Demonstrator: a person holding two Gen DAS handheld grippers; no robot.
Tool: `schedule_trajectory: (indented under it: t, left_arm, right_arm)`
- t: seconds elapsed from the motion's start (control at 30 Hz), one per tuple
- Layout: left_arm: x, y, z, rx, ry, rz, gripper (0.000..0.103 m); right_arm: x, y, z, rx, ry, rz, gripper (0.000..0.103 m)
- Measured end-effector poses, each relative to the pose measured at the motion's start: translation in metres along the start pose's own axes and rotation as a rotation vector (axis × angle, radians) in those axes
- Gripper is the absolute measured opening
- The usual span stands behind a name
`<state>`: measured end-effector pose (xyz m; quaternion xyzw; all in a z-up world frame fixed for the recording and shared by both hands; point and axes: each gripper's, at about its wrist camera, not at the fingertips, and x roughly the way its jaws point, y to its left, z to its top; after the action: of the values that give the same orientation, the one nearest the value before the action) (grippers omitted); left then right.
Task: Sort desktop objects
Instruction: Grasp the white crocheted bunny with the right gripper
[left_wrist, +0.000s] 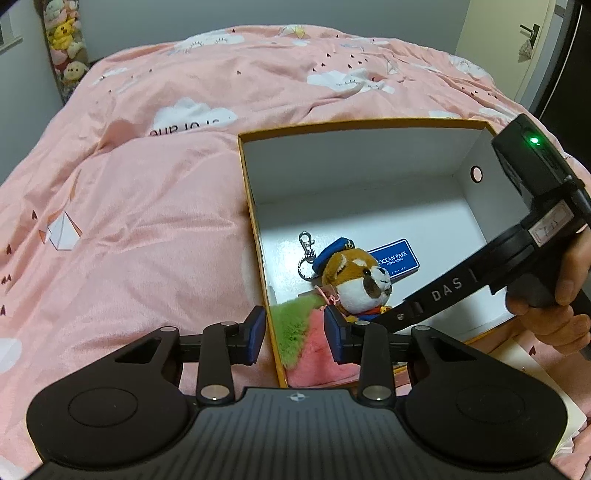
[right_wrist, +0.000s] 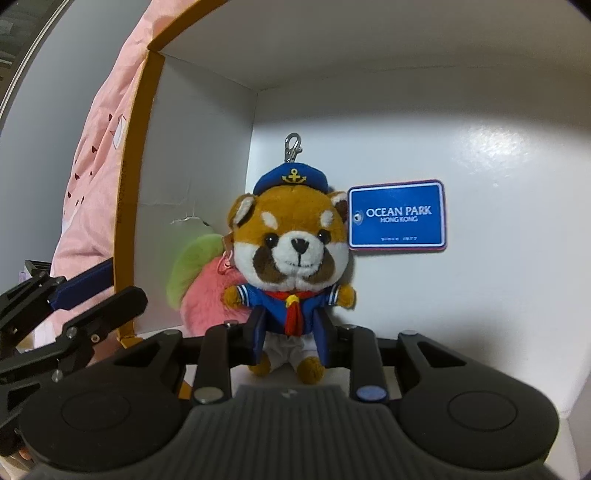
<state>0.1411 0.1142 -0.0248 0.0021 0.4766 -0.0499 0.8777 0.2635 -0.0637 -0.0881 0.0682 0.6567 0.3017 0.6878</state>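
An orange-edged white box (left_wrist: 351, 125) lies open on the bed. On its floor is a red panda plush (left_wrist: 354, 280) in a blue sailor cap, with a metal clip (left_wrist: 306, 251) and a blue Ocean Park tag (left_wrist: 395, 258). My right gripper (right_wrist: 293, 334) is shut on the plush (right_wrist: 291, 254) around its lower body; its black finger (left_wrist: 436, 291) reaches into the box. My left gripper (left_wrist: 295, 332) straddles the box's left wall, one pad against the outside, the other pressed into a pink and green fluffy toy (left_wrist: 306, 339) inside.
A pink quilt (left_wrist: 147, 184) with white clouds covers the bed around the box. A person's hand (left_wrist: 554, 295) holds the right gripper's handle. Stuffed toys (left_wrist: 66, 44) hang at the far left and a door (left_wrist: 517, 44) stands at the far right.
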Motion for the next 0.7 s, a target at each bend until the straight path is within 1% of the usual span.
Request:
schedule_trajectory:
  t: [0.07,0.13,0.23,0.3,0.43,0.5,0.63,0.7]
  left_arm:
    - [-0.004,-0.002,0.000,0.001,-0.016,0.008,0.040]
    - [-0.011,-0.004,0.000,-0.004,-0.033,0.009,0.040]
    - [-0.024,-0.011,-0.002,-0.008,-0.067,0.013,0.040]
    - [-0.034,-0.017,-0.004,-0.009,-0.088,0.011,0.040]
    - [-0.053,-0.028,-0.011,-0.012,-0.114,0.012,0.040]
    - [-0.061,-0.034,-0.016,-0.018,-0.120,0.012,0.040]
    - [-0.074,-0.044,-0.032,-0.027,-0.127,0.006,0.040]
    - [-0.077,-0.048,-0.040,-0.029,-0.121,0.015,0.040]
  right_arm:
    - [-0.008,0.003,-0.006,-0.024,-0.032,-0.019,0.032]
    - [-0.019,0.006,-0.012,-0.048,-0.067,-0.029,0.035]
    - [-0.039,0.014,-0.028,-0.093,-0.130,-0.019,0.036]
    - [-0.054,0.020,-0.040,-0.139,-0.188,-0.010,0.037]
    - [-0.090,0.032,-0.069,-0.272,-0.342,-0.031,0.045]
    - [-0.104,0.034,-0.078,-0.303,-0.398,-0.024,0.046]
    - [-0.117,0.033,-0.104,-0.338,-0.471,0.004,0.046]
    - [-0.117,0.033,-0.115,-0.353,-0.488,0.014,0.046]
